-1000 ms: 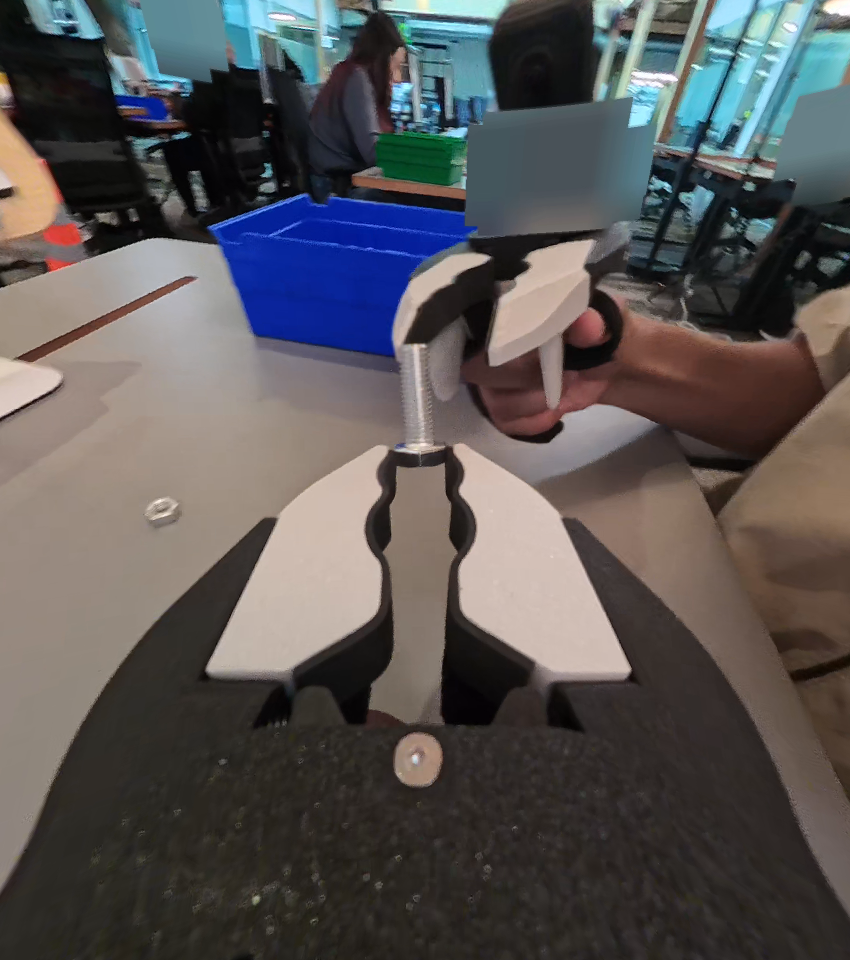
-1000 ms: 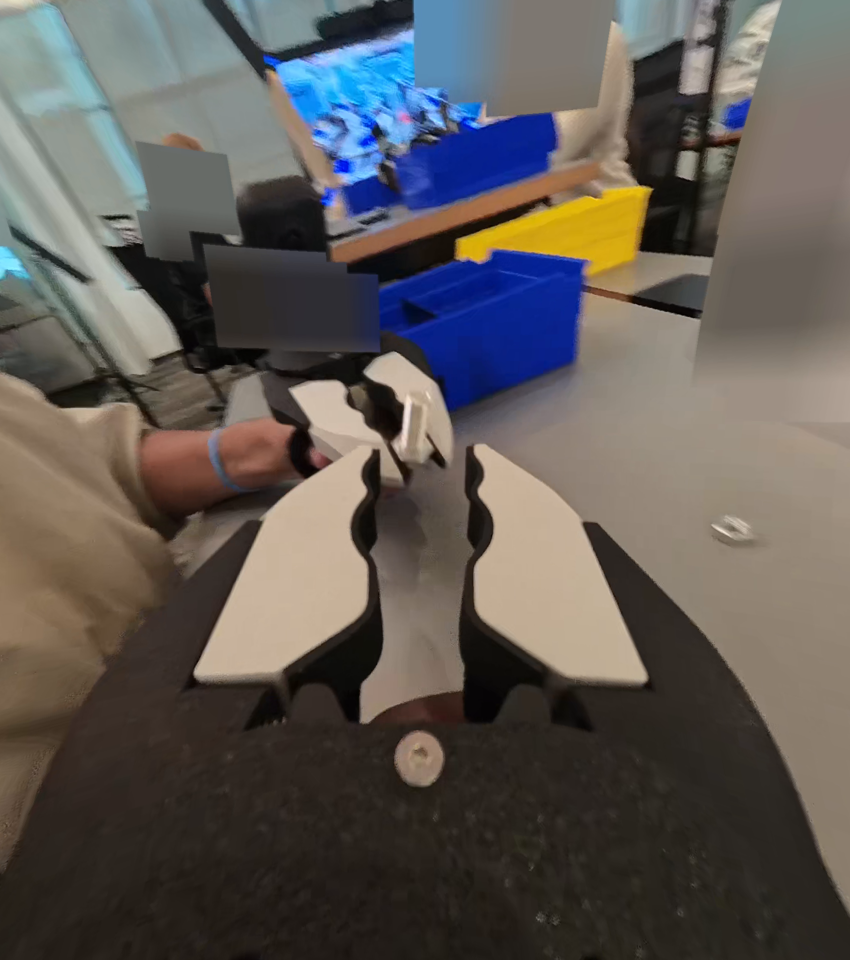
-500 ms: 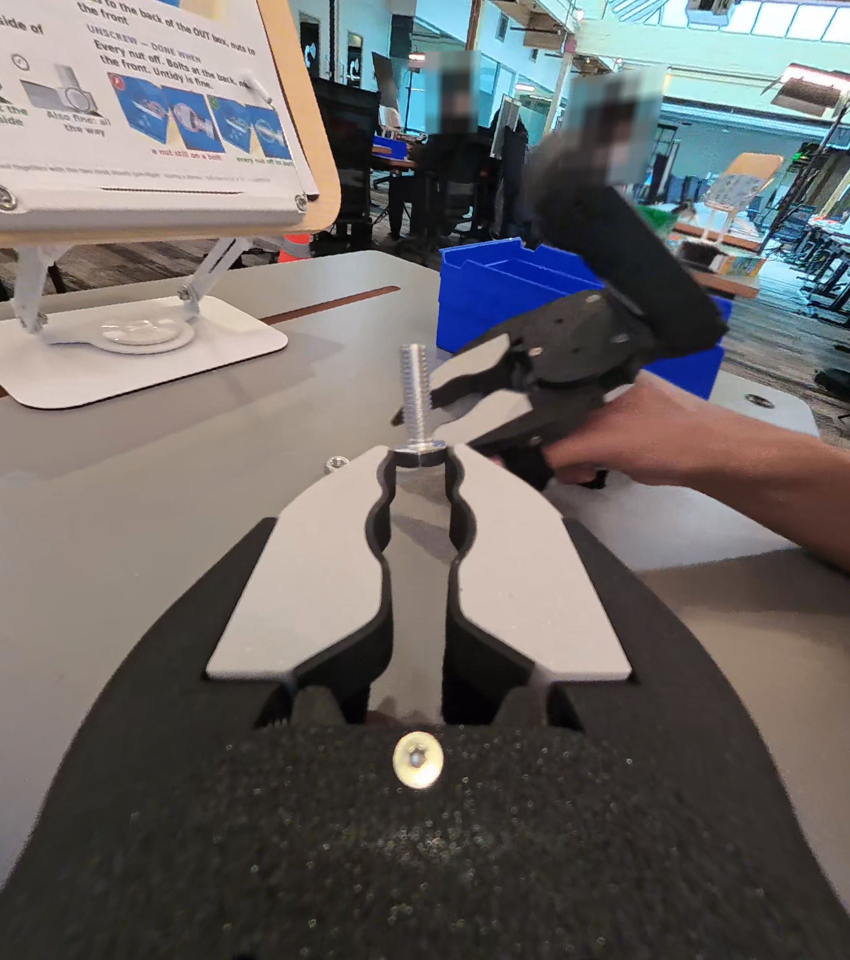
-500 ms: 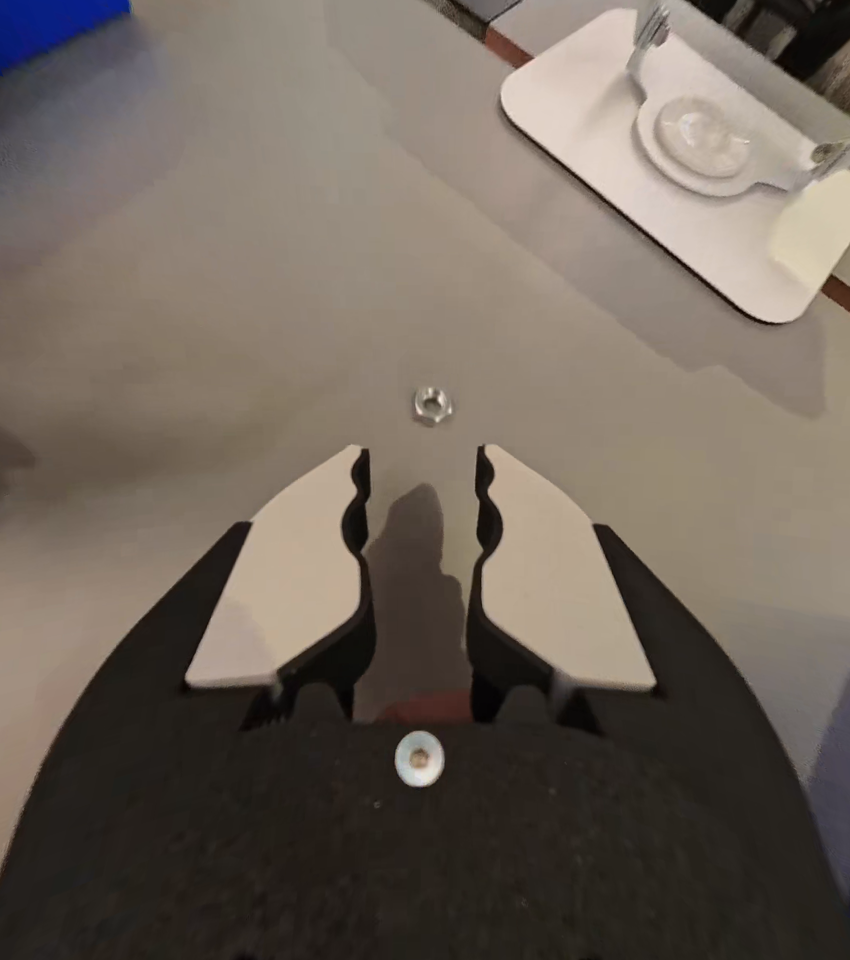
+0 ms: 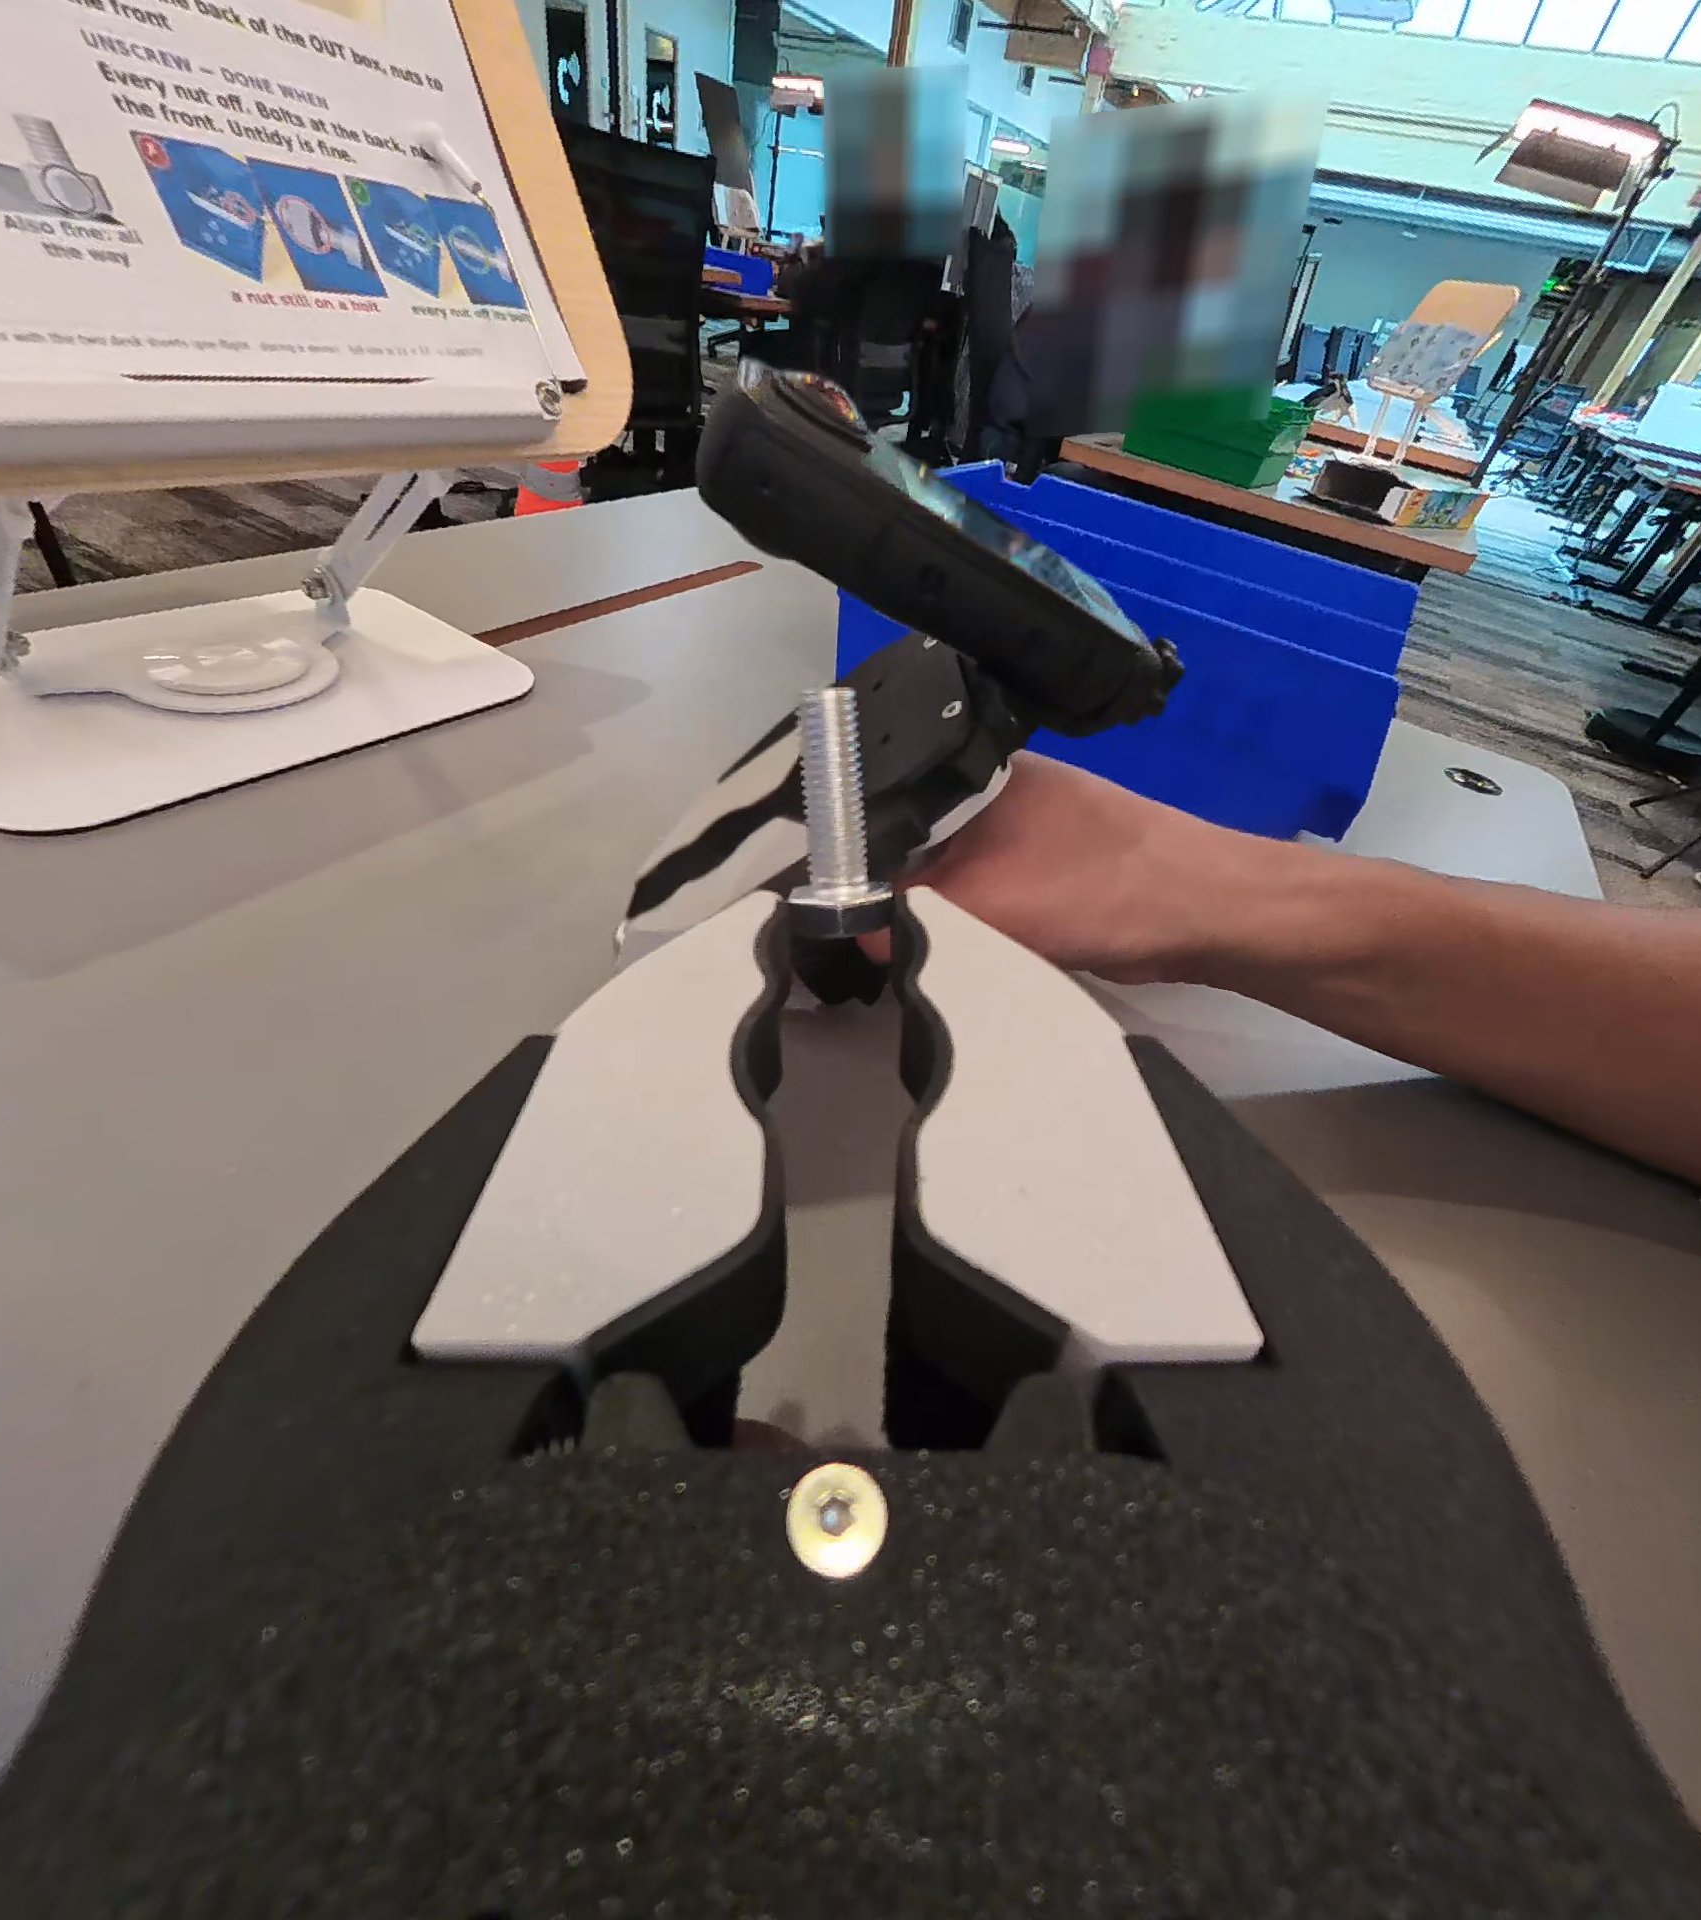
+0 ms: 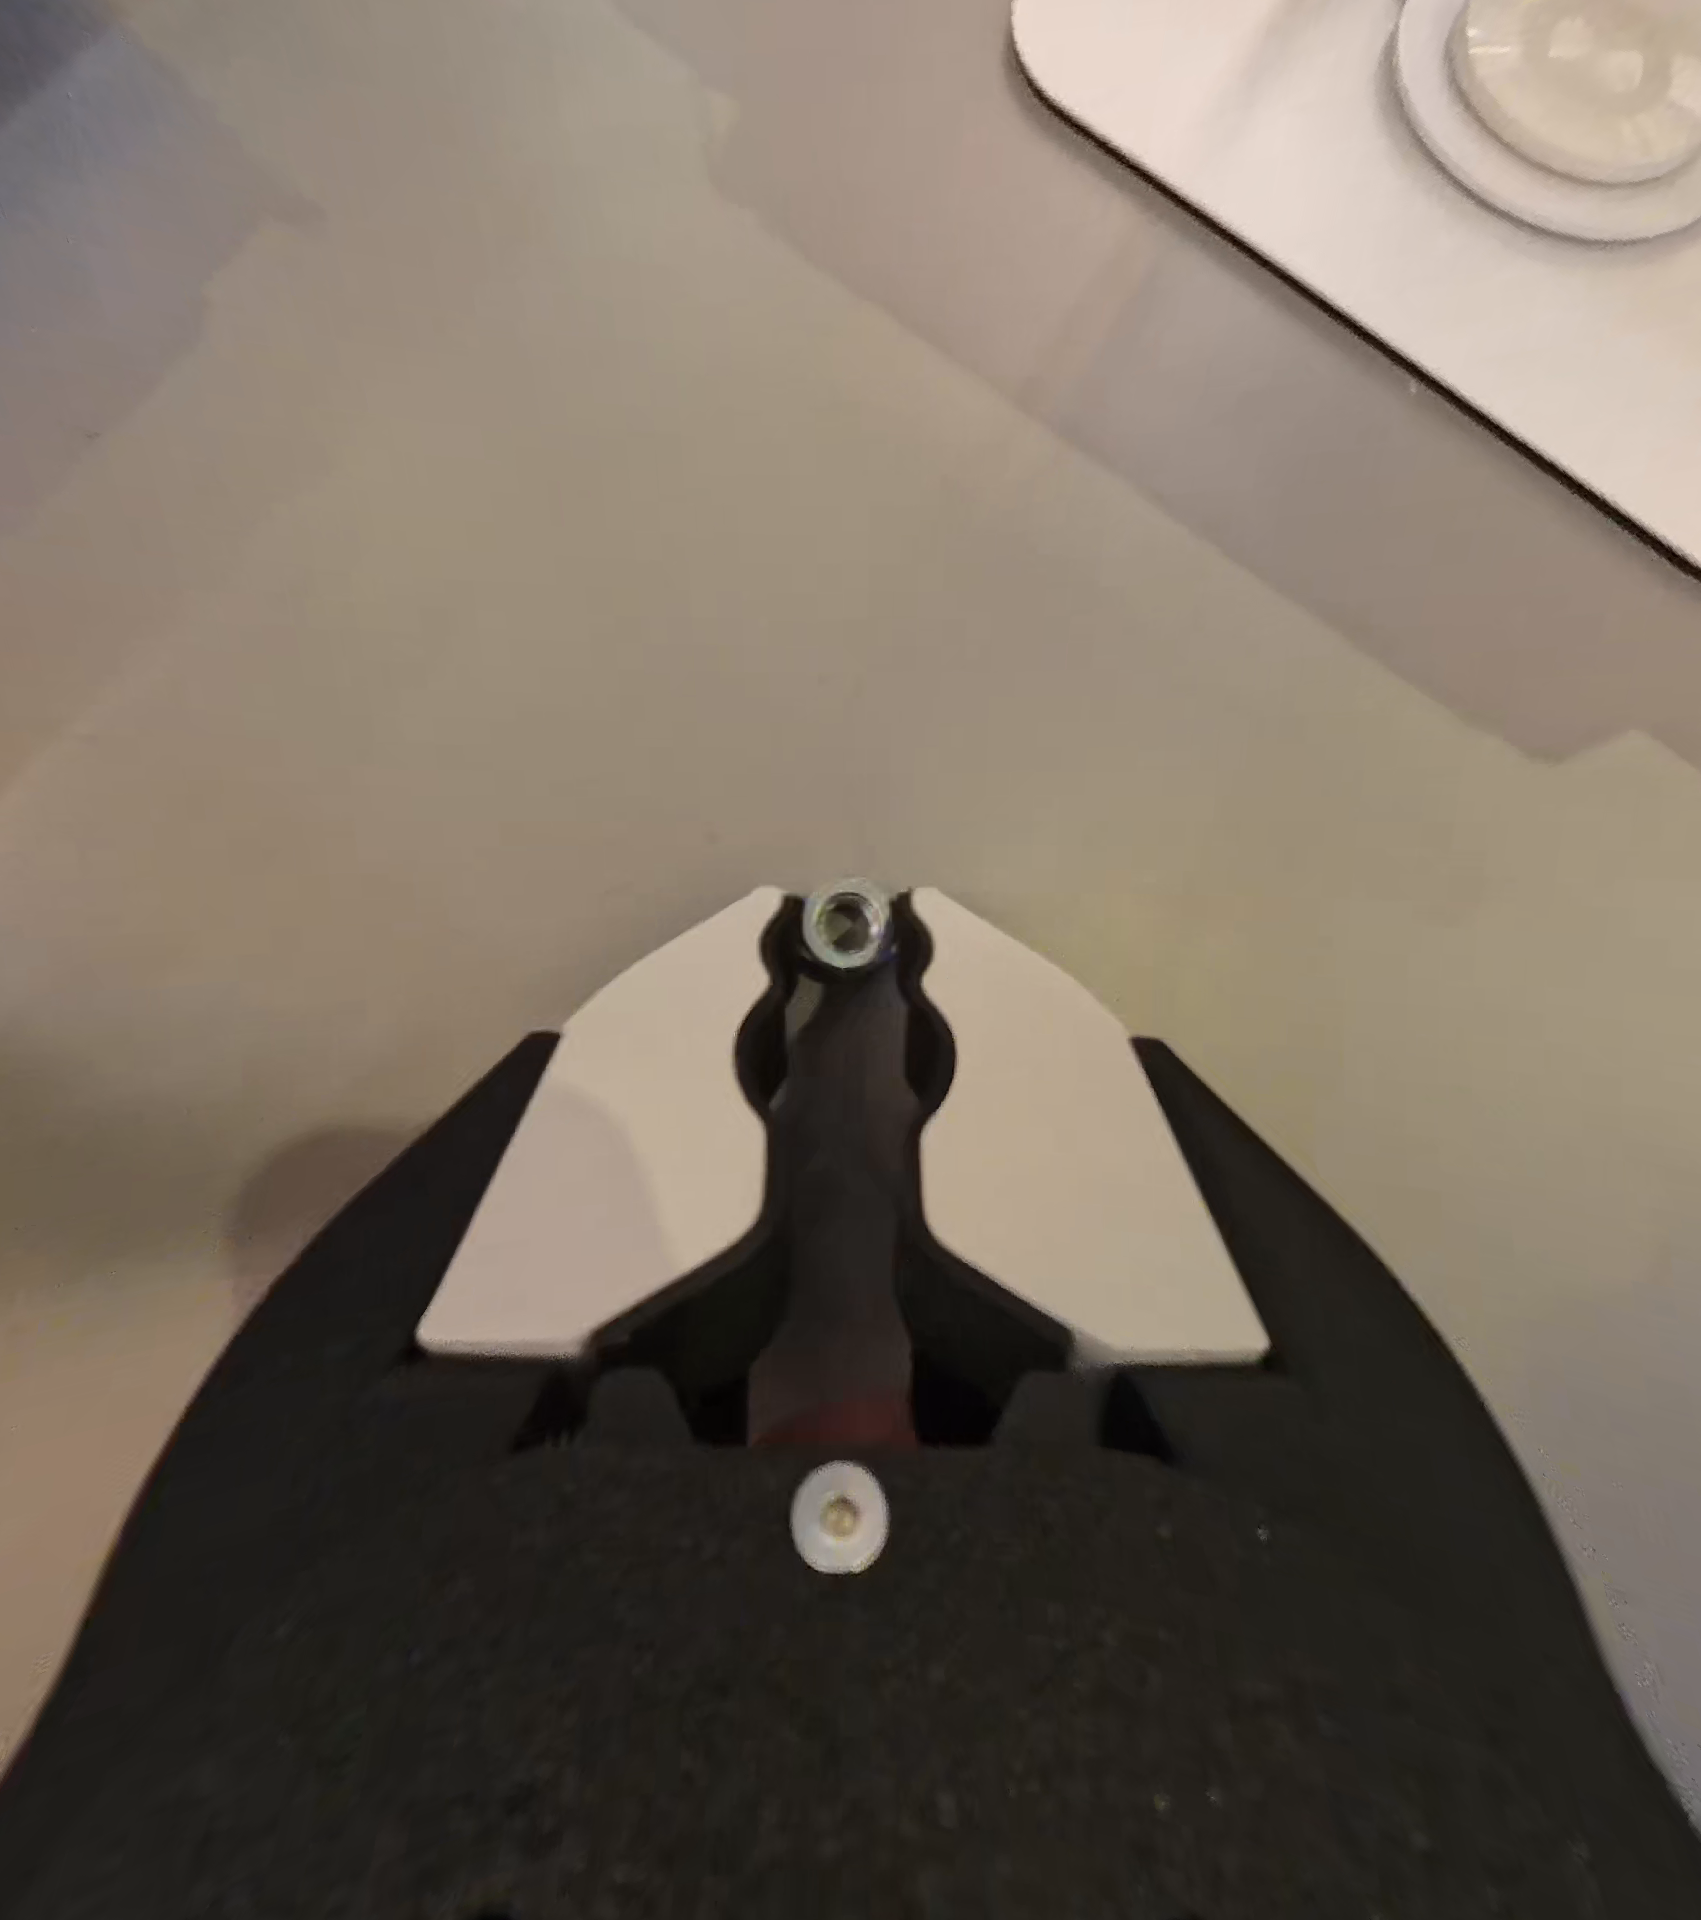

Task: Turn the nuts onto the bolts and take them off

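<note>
Left gripper [image 5: 838,920]: closed on the hex head of the bolt [image 5: 830,800], which is held upright at frame centre, thread pointing up.
Right gripper [image 6: 846,925]: tips pinched around the nut [image 6: 843,928], mid-frame, low over the grey table [image 6: 410,623].
Stand base [image 6: 1448,260]: white, seen at upper right.
Blue bin [image 5: 1241,665]: placed behind, right of centre.

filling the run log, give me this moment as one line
left gripper: shut on bolt, upright, head in tips | right gripper: shut on nut, at table | nut not yet on bolt
</note>
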